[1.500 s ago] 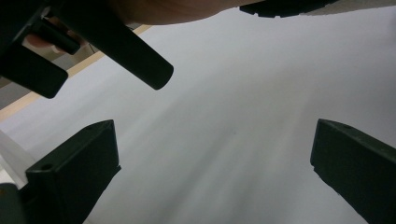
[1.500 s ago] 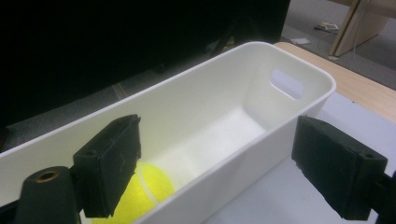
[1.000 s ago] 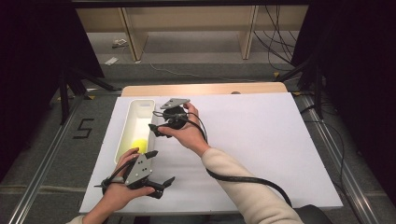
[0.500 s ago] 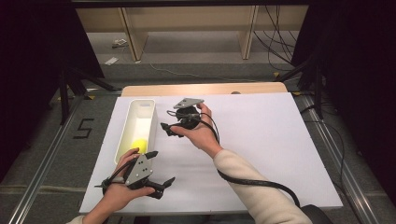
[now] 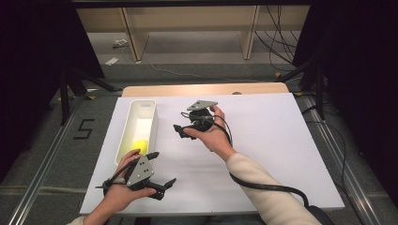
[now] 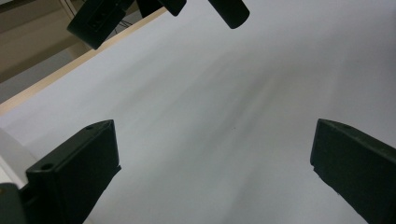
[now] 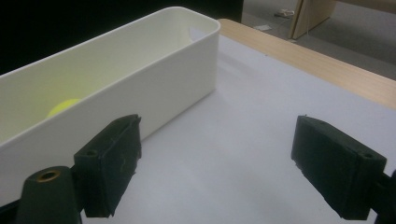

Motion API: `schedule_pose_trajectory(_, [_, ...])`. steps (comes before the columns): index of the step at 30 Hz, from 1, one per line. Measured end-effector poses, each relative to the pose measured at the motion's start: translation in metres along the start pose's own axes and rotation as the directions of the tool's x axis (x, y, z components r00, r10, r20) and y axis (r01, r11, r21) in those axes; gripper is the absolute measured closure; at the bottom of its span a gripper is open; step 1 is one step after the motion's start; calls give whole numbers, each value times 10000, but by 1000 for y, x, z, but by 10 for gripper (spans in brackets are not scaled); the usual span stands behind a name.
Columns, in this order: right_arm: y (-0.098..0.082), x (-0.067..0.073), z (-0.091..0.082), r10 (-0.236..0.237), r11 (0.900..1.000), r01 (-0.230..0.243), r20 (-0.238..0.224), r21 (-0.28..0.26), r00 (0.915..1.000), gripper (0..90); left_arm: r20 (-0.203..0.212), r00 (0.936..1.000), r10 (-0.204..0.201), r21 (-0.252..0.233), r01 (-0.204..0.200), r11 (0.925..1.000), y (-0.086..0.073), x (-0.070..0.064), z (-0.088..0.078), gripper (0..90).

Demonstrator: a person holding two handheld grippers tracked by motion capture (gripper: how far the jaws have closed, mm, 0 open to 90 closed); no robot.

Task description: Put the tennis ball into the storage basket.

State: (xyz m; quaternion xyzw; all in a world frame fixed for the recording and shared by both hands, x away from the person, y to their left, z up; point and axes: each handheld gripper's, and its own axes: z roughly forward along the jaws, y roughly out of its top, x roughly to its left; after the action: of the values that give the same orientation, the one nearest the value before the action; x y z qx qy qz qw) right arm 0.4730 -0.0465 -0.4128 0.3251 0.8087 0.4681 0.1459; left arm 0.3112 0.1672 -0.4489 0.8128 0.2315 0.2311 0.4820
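High view: a long white bin [image 5: 136, 129] lies on the white table sheet [image 5: 281, 140], and inside it, at the end nearer the person, sits 1 yellow ball [image 5: 139, 146]. The right gripper [image 5: 184, 132] is held above the sheet just to the right of the bin, about level with its middle, its 2 jaws pointing toward the bin wall. Right gripper view has those jaws spread wide with nothing between them, the bin [image 7: 140, 79] ahead and the ball [image 7: 63, 107] showing over its rim. The left gripper [image 5: 162, 176] is held off the bin's near end, slightly to its right; its jaws are also wide apart and empty. Left gripper view seems to catch the other gripper at the top edge, though that part is cropped.
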Motion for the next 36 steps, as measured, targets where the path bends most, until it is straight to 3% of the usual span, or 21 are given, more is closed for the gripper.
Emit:
schedule_pose_trajectory(11, [-13, -13, -18, 121, 9999, -123, 181, 94, 9998, 166, -33, 10000, -65, 50, 65, 10000, 0, 0, 0, 6])
schedule_pose_trajectory(23, [-31, -26, -43, 215, 9997, -220, 478, 96, 9986, 166, 231, 9996, -186, -12, 186, 9998, 0, -1, 1, 6])
schedule_pose_trajectory(28, [-38, -32, -54, 343, 9994, -348, 606, 65, 9976, 165, 45, 10000, -55, -2, 55, 10000, 0, 0, 1, 6])
schedule_pose_trajectory(29, [-40, -33, -57, 372, 9993, -377, 640, 67, 9973, 165, -24, 9991, -426, -350, 425, 9985, 0, -2, 3, 6])
schedule_pose_trajectory(30, [-41, -34, -59, 399, 9991, -405, 689, 76, 9968, 165, -44, 10000, -10, 15, 10, 10000, 0, 1, 0, 6])
schedule_pose_trajectory(36, [-55, -44, -76, 574, 9984, -573, 905, -35, 9942, 164, -58, 10000, -39, 10, 39, 10000, 0, 1, 0, 6])
